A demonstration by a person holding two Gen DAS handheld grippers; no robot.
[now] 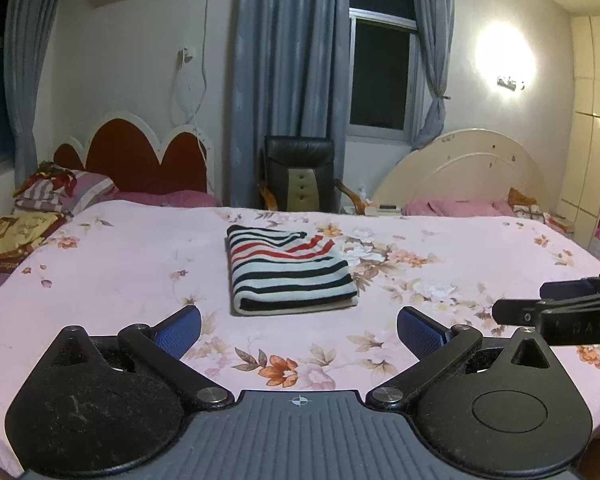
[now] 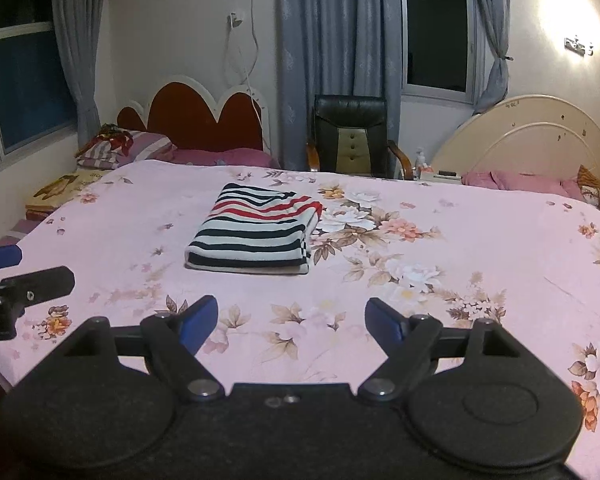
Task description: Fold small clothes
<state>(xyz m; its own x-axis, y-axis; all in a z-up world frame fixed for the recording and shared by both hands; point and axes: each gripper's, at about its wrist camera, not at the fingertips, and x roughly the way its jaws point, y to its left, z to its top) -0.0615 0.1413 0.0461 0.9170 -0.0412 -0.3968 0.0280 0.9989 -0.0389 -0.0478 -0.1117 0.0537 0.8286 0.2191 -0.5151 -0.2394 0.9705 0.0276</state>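
We are holding our left claw point(image 1: 299, 330) and right claw point(image 2: 291, 320) spread, gripping nothing, above the bed point(image 1: 120, 264); the folded striped top point(image 1: 288, 270) is lying ahead, apart from both.

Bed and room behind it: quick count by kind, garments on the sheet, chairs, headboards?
Striped garment, folded on the floral sheet: 1
Black chair: 1
Headboards, red and cream: 2
Total: 4
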